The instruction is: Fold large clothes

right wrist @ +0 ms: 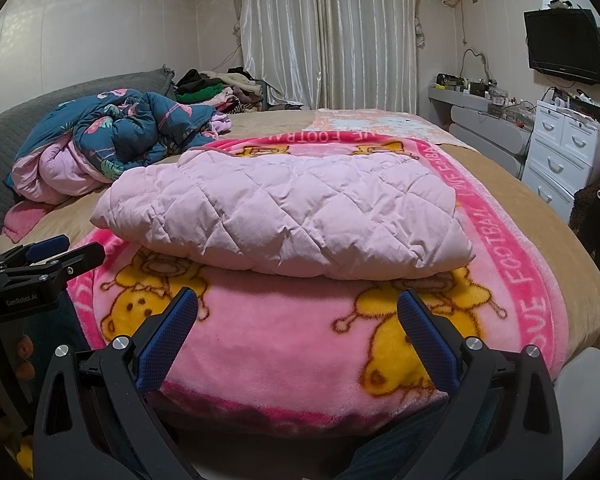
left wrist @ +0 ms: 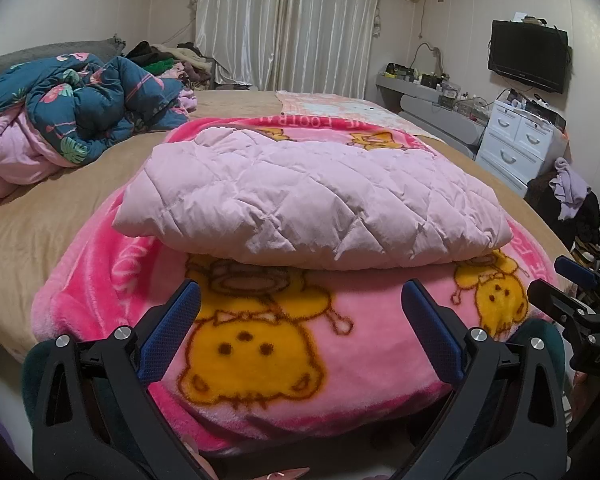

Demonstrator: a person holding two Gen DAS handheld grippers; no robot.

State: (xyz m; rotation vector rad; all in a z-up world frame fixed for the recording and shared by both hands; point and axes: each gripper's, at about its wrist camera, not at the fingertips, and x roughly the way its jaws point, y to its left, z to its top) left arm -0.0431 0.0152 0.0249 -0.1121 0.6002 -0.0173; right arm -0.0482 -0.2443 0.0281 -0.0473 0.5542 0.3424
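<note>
A pale pink quilted garment lies folded into a thick rectangle on a bright pink cartoon blanket spread over the bed. My left gripper hangs open just in front of the garment's near edge, with nothing between its blue pads. My right gripper is also open and empty, a short way back from the same edge. The right gripper shows at the right rim of the left wrist view, and the left one at the left rim of the right wrist view.
A crumpled blue floral duvet lies at the bed's far left, with a pile of clothes behind it. White drawers, a cluttered shelf and a wall television stand to the right. Curtains hang at the back.
</note>
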